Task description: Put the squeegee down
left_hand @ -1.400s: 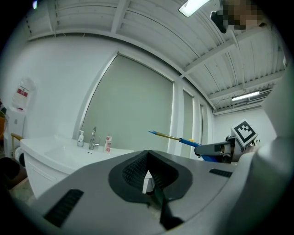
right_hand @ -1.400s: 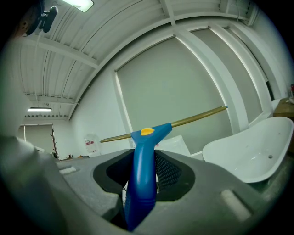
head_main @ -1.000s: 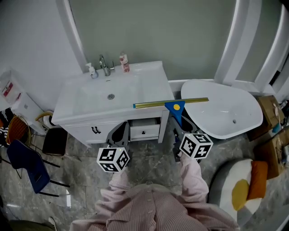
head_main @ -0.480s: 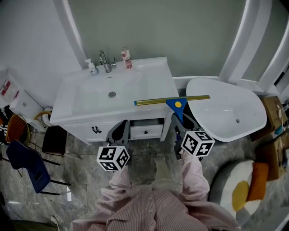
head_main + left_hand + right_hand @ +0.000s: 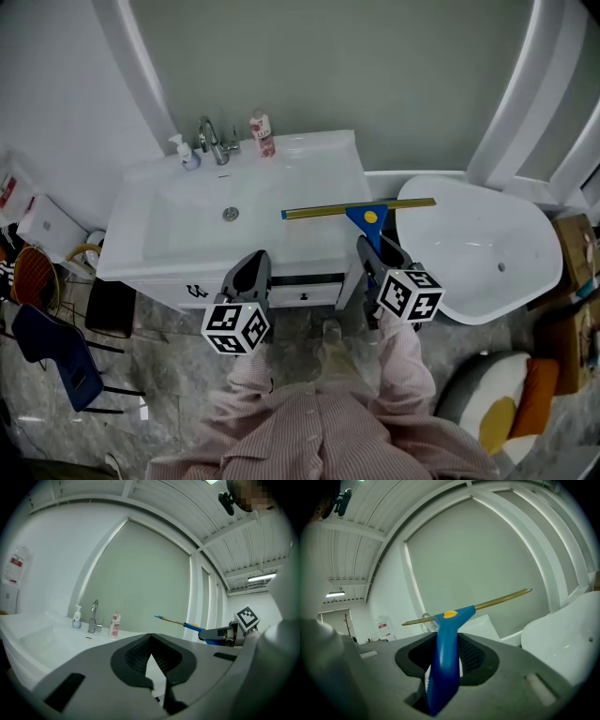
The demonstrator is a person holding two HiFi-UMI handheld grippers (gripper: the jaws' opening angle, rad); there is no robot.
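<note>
The squeegee point(image 5: 359, 210) has a blue handle and a long brass-coloured blade bar. It hangs level over the right end of the white vanity top point(image 5: 309, 239), the bar running left to right. My right gripper point(image 5: 378, 255) is shut on the blue handle point(image 5: 444, 663), and the blade point(image 5: 501, 601) sticks out ahead of the jaws. My left gripper point(image 5: 250, 272) hovers at the vanity's front edge, shut with nothing in it point(image 5: 150, 639). From the left gripper view the squeegee point(image 5: 185, 625) shows off to the right.
The basin point(image 5: 202, 216) has a faucet point(image 5: 215, 141), a soap dispenser point(image 5: 189, 150) and a pink bottle point(image 5: 261, 131) at its back. A white bathtub point(image 5: 487, 248) lies to the right. Chairs point(image 5: 52, 352) stand at left, a round cushion point(image 5: 502, 412) at lower right.
Both grippers have moved forward toward the vanity. The squeegee, still held in the right gripper, has gone from the vanity's front corner to above its top.
</note>
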